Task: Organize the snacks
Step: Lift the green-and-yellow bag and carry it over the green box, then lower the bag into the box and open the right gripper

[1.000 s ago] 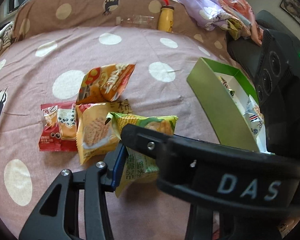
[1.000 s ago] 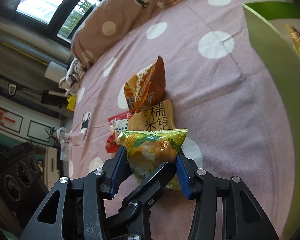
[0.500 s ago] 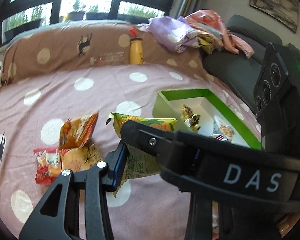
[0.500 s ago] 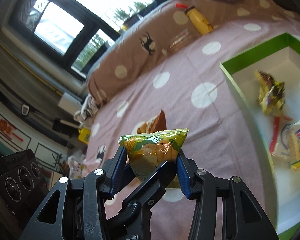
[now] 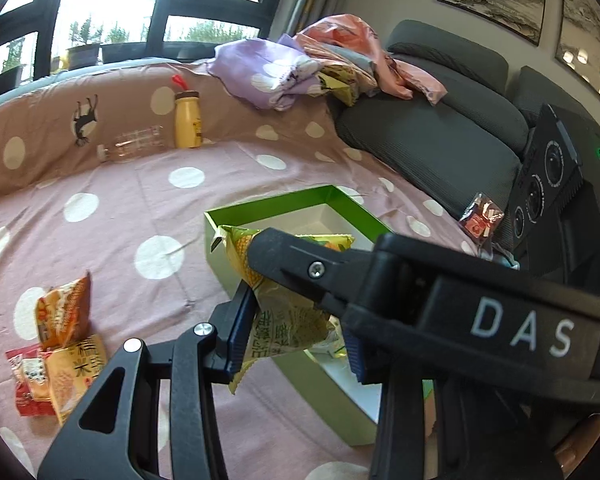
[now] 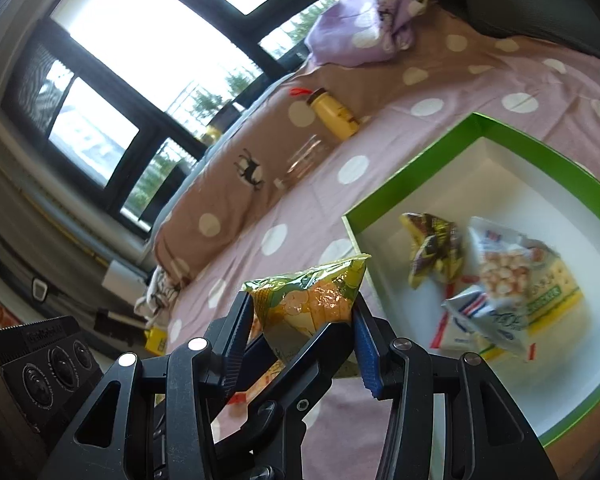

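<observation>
A green-yellow corn snack bag (image 5: 284,316) (image 6: 308,308) hangs in the air between blue pads. My left gripper (image 5: 296,344) and my right gripper (image 6: 304,340) both stand shut on it, and one gripper's black finger crosses in front of the other. The bag is held above the near left wall of a green box with a white inside (image 5: 260,212) (image 6: 500,128). The box holds several snack packets (image 6: 512,276). Three more packets lie on the pink dotted bed at the left: an orange one (image 5: 64,308), a yellow one (image 5: 76,376) and a red one (image 5: 24,384).
A yellow bottle (image 5: 188,120) and a clear bottle (image 5: 132,146) lie at the brown bolster at the back. A dark sofa (image 5: 432,136) with crumpled cloths (image 5: 284,72) is at the right. A small red packet (image 5: 480,220) lies by the sofa.
Both grippers have lifted the corn snack bag off the bed and carried it right, from beside the loose packets to above the green box's near wall.
</observation>
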A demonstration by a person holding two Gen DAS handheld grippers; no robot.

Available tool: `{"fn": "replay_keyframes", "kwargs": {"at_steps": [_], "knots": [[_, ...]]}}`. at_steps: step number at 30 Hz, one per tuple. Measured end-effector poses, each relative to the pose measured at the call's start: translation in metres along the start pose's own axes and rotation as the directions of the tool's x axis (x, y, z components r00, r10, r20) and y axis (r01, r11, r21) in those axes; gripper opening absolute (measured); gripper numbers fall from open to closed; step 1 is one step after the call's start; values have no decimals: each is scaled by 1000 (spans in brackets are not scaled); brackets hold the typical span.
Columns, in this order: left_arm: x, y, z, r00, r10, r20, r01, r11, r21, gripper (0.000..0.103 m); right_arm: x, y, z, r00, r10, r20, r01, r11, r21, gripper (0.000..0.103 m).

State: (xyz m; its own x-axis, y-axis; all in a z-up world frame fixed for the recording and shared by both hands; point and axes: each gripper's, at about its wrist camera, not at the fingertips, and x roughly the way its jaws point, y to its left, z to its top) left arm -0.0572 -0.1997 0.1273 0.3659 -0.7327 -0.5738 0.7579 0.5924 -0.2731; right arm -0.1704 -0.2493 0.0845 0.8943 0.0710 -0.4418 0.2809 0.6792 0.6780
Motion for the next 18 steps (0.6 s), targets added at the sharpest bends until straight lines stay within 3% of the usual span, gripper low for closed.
{"fn": "replay_keyframes", "kwargs": {"at_steps": [18], "knots": [[55,-28,0,981,-137,-134,132,990,-46,38,-20,-61,13,988,-152,23,145,972,186,51]]}}
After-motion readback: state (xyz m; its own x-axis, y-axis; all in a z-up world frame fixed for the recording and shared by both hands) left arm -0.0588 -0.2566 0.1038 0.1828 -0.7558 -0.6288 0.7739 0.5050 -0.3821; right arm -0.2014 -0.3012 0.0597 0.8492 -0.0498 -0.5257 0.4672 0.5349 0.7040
